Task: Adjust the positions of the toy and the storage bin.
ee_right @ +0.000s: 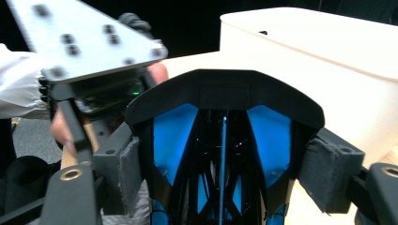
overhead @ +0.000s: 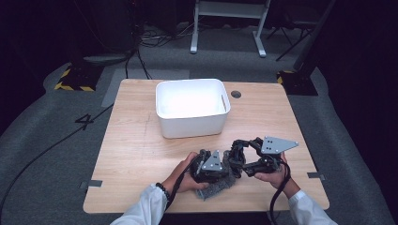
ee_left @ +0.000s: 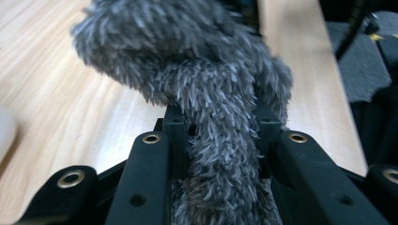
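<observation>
Left gripper point(overhead: 224, 168) is clamped tight on a fluffy grey cloth point(ee_left: 220, 117), low over the near middle of the surface point(overhead: 136, 154). Right gripper point(overhead: 240, 158), just beside it, grips a black-and-blue frame point(ee_right: 224, 140) across its wide jaws. Near edge sits close below both hands; open wood stretches left, and the white bin point(overhead: 191, 107) stands farther back.

White sleeves, a dark wristband, black tools point(overhead: 213, 168) with grey triangular plates and cables.
</observation>
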`<state>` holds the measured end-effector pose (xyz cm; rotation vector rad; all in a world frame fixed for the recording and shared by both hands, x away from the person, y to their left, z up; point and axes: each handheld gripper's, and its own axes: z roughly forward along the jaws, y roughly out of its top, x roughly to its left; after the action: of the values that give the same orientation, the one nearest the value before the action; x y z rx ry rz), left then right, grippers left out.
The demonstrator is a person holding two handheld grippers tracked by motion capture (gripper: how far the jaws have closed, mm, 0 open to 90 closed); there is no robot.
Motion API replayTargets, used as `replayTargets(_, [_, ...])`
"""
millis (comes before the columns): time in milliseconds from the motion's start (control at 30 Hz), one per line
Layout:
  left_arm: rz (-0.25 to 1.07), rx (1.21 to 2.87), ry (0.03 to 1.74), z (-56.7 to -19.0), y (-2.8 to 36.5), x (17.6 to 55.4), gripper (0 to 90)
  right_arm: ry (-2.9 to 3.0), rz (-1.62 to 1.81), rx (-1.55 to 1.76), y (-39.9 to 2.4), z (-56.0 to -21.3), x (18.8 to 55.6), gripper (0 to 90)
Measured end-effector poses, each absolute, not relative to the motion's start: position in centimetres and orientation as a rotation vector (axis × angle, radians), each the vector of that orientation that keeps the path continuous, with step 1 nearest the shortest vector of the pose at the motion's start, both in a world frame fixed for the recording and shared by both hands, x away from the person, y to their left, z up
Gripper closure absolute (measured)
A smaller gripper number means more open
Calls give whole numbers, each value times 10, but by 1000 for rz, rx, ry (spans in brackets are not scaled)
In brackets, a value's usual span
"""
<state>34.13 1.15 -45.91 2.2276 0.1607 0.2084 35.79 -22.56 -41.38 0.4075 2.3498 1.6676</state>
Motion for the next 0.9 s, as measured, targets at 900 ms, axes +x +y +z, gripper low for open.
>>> replayTargets(900, [409,2060,329,-430,31,363,676,2373,1676,397,-216,-419,352,253])
